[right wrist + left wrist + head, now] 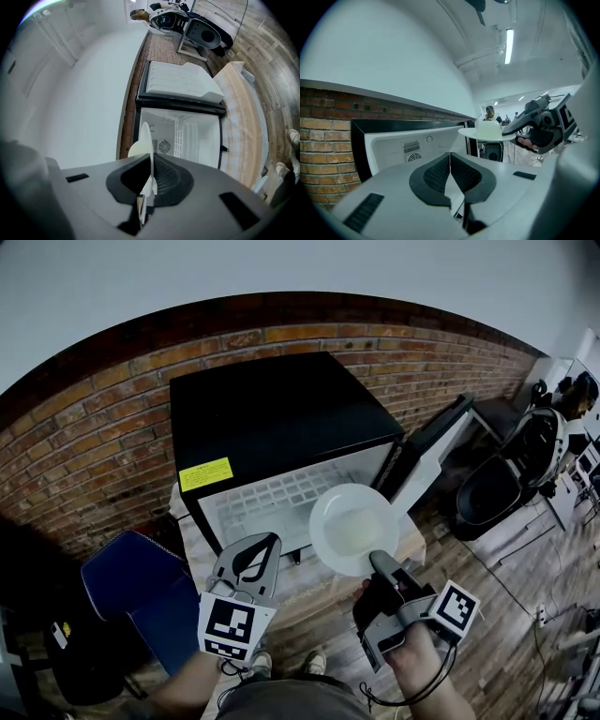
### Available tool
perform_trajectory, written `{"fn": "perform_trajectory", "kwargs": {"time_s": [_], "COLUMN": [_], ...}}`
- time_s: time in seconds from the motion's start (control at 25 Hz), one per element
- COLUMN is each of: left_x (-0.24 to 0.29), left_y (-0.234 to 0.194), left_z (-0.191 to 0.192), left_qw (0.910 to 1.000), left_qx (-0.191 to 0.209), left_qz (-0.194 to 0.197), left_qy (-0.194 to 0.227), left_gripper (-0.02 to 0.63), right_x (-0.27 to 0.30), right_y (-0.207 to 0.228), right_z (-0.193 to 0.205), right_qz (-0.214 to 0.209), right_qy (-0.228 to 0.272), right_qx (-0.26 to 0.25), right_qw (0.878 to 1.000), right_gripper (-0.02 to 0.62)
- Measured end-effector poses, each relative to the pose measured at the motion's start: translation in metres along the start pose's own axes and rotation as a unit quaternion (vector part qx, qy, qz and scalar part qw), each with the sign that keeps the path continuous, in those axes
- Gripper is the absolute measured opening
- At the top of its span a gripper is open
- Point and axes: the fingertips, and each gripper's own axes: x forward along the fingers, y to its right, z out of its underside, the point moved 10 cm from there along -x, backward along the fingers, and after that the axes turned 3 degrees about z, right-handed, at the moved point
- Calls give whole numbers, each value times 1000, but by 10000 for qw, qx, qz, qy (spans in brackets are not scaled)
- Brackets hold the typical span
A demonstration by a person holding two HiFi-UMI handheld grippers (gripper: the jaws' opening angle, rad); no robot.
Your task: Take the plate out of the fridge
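A white plate (353, 527) hangs in the air just in front of the open black fridge (272, 418), outside its white interior (262, 504). My right gripper (380, 563) is shut on the plate's near rim. In the right gripper view the plate (146, 138) stands edge-on, pinched between the jaws of the right gripper (150, 180). My left gripper (253, 557) is shut and holds nothing, to the left of the plate and level with the fridge's front. In the left gripper view the plate (486, 133) and the right gripper (541, 126) show beyond the left gripper (450, 164).
The fridge door (433, 448) is swung open to the right. The fridge stands on a small table (412, 542) against a brick wall (84, 446). A blue chair (141, 582) is at the left, and black equipment (497, 486) stands on the wooden floor at the right.
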Motion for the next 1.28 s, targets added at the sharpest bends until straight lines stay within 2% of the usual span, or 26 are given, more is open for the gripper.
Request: {"fn": "perform_trajectory", "kwargs": {"time_s": [0.52, 0.96, 1.28], "left_x": [23, 36, 39], "left_y": [26, 57, 69], "left_z": [6, 17, 29], "left_qw": [9985, 9943, 9915], "left_qx": [84, 129, 159], "left_qz": [522, 1007, 1179], "left_qy": [-129, -314, -522], "left_gripper": [18, 18, 18], "right_x": [-38, -70, -80], "right_y": [31, 69, 90], "right_z": [-3, -7, -5], "right_qz": [307, 761, 1034], "right_qy": [311, 571, 583], "right_qx": [136, 256, 354], "right_qw": [9990, 9951, 9923], "right_gripper": [31, 31, 31]}}
